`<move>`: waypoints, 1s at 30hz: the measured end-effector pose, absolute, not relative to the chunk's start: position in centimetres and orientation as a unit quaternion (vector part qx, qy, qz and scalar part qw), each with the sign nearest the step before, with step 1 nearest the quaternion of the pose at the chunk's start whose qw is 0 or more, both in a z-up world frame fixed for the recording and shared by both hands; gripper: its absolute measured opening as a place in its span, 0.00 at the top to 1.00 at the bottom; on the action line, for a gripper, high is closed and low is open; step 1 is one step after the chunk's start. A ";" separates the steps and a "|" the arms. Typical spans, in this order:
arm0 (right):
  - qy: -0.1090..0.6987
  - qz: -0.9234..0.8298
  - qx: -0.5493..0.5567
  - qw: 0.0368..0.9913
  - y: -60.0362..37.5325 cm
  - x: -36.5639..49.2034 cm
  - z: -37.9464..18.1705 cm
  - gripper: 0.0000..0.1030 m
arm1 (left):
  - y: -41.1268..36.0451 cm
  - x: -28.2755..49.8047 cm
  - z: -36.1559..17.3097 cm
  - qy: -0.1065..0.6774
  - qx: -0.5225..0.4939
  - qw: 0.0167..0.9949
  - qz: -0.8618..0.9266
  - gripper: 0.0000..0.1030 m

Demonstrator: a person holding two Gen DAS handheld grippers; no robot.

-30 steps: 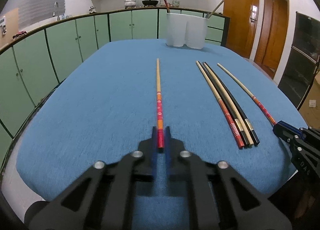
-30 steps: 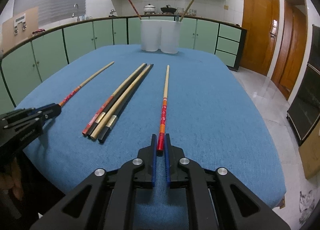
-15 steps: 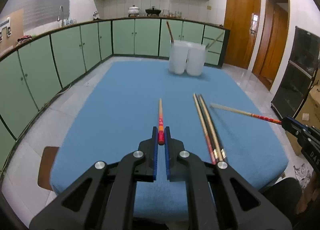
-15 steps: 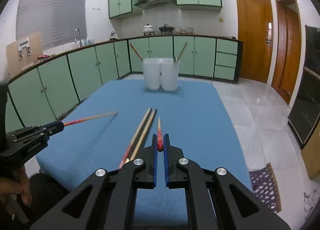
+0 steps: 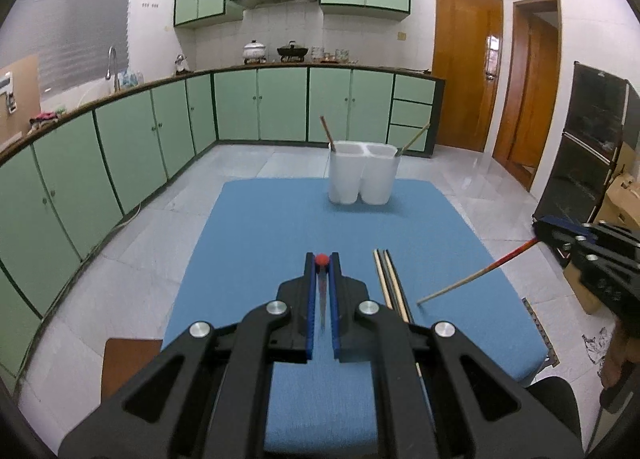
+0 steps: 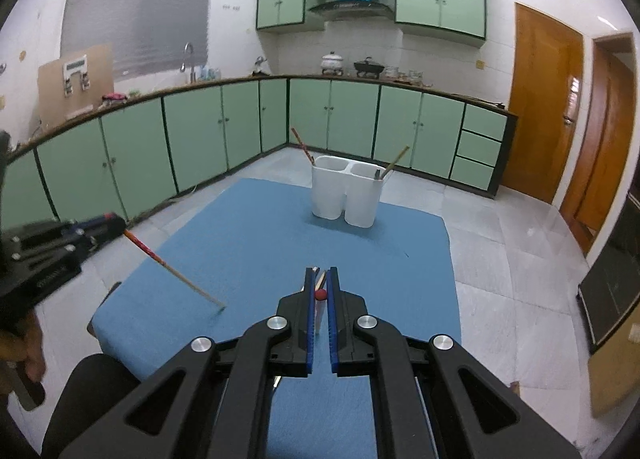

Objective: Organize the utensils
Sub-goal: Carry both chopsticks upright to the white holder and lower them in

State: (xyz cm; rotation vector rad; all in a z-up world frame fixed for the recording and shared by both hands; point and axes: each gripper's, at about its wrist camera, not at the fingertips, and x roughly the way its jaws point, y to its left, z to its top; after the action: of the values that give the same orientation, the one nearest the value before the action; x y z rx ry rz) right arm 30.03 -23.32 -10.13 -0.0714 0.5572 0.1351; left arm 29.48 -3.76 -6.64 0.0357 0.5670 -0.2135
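both chopsticks off the cloth, holder next

we are holding one red-handled chopstick in each tool. the left gripper [image 5: 322, 259] is pinching narrow on the left chopstick [image 5: 321, 259], red butt end showing between the blue pads, shaft hanging down toward the blue cloth [image 5: 256, 219]. the right gripper [image 6: 320, 279] is pinching the right chopstick [image 6: 320, 294] the same way; from the left view its shaft [image 5: 472, 279] is slanting down over the table. three chopsticks [image 5: 390, 283] are lying together on the cloth. the white two-cup holder [image 6: 346, 195] is standing at the far edge, one stick in each cup. we judge this the carry step. next move calls for reaching forward, tip over a cup, then releasing.
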 end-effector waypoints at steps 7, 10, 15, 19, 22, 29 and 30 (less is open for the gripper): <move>0.299 0.078 -0.041 0.950 -23.4 32.8 -8.9 0.95 | -4.4 30.4 -4.3 0.268 0.026 0.956 -0.120 0.95; 0.308 0.083 -0.043 0.947 -23.7 33.9 -8.3 0.95 | -4.6 31.0 -3.7 0.267 0.029 0.955 -0.124 0.95; 0.322 0.091 -0.041 0.941 -24.0 35.4 -7.5 0.95 | -5.0 31.8 -2.9 0.261 0.039 0.956 -0.126 0.95; 0.328 0.095 -0.036 0.939 -24.5 36.5 -6.5 0.95 | -5.6 32.8 -2.3 0.266 0.040 0.953 -0.136 0.95; 0.332 0.097 -0.035 0.938 -24.9 37.4 -5.4 0.95 | -6.2 34.2 -1.6 0.273 0.042 0.950 -0.148 0.95; 0.322 0.093 -0.025 0.942 -26.1 40.3 -1.5 0.95 | -6.8 39.1 0.9 0.283 0.038 0.946 -0.156 0.95; 0.320 0.091 -0.022 0.943 -26.3 40.9 -0.7 0.95 | -6.9 40.1 1.4 0.283 0.037 0.946 -0.155 0.95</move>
State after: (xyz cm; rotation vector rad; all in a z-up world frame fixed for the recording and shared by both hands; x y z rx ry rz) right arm 40.92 -26.29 -0.71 -0.0453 0.6533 0.1863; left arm 40.09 -6.90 1.40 0.0744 0.5759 -0.3158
